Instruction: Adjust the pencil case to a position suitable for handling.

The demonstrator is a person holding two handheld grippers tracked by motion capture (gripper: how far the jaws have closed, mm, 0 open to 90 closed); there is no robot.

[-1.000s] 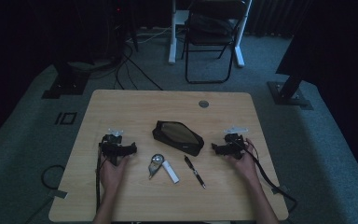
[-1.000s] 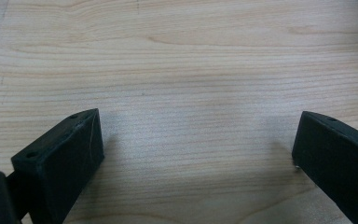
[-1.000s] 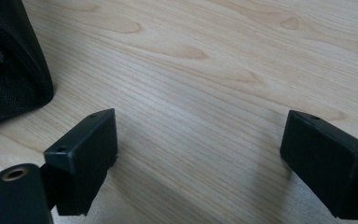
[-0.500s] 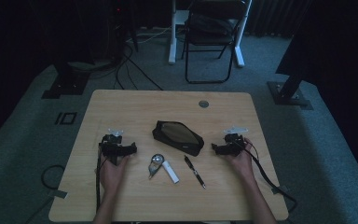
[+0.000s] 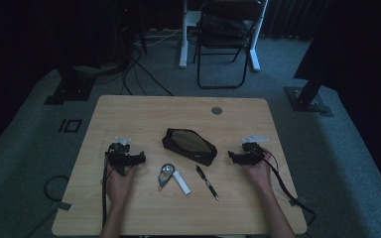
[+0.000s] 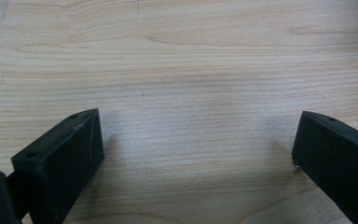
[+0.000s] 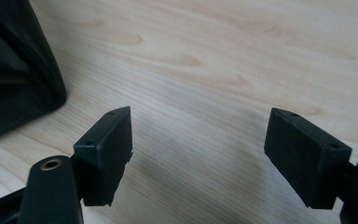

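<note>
- A black pouch (image 5: 189,145) is laid in the middle of the wooden surface (image 5: 144,111), between the two grippers.
- The right gripper (image 5: 233,156) is rested near the pouch's right end, with its fingers (image 7: 105,151) spread wide and nothing held.
- The left gripper (image 5: 140,157) is set well apart from the pouch, fingers (image 6: 60,161) wide open and empty.
- A round keyring (image 5: 165,172), a white stick (image 5: 181,182) and a pen (image 5: 207,182) are placed just in front of the pouch.
</note>
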